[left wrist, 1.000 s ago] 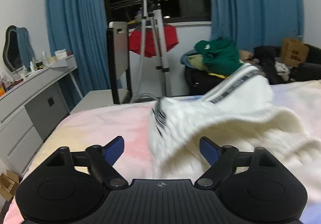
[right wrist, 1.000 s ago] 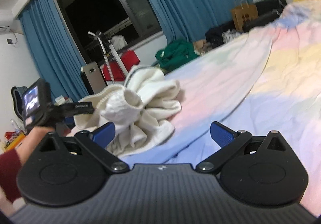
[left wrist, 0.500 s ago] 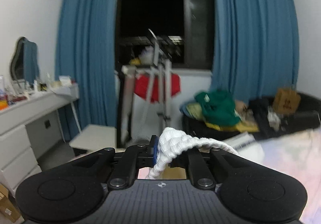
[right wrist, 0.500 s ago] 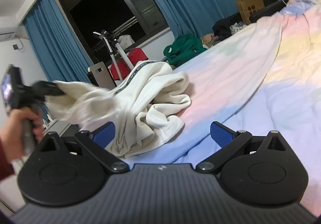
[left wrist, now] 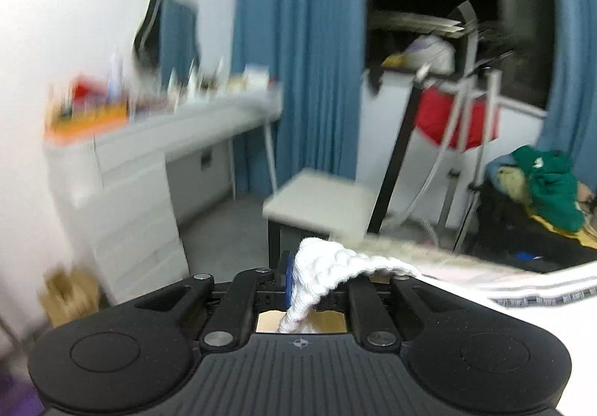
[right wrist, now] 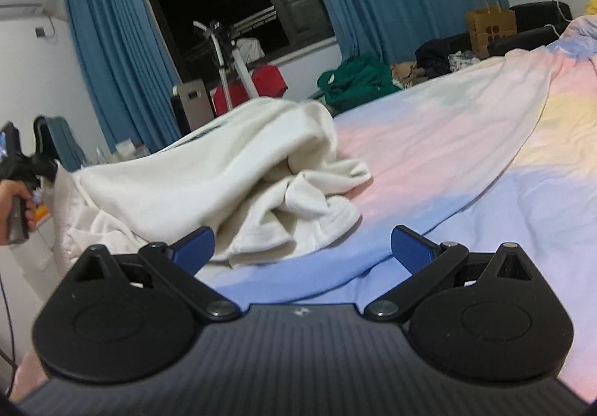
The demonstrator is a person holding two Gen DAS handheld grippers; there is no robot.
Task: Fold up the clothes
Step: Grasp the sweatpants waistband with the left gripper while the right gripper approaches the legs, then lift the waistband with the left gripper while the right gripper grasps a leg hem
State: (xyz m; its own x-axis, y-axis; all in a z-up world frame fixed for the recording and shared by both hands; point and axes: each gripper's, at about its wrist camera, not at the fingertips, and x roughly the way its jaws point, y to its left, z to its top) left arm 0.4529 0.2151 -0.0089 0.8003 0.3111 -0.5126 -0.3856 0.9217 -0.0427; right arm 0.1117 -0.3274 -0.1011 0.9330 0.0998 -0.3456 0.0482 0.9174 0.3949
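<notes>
- Left gripper (left wrist: 298,280) clamps the white garment's (right wrist: 209,184) knit edge, off the bed's (right wrist: 466,155) side.
- Right gripper (right wrist: 302,248) gapes wide, empty, above the bed.

Each gripper has a matte black body: a ribbed centre plate bearing a small round emblem, two rounded lobes with shallow discs, linkage arms on silver screws, and blue pads. The left gripper (left wrist: 298,280) fills the lower frame, as does the right gripper (right wrist: 303,248).

A bed (right wrist: 485,140) with a pastel pink, blue and yellow sheet carries a crumpled cream garment (right wrist: 231,177) near its foot-end edge.
</notes>
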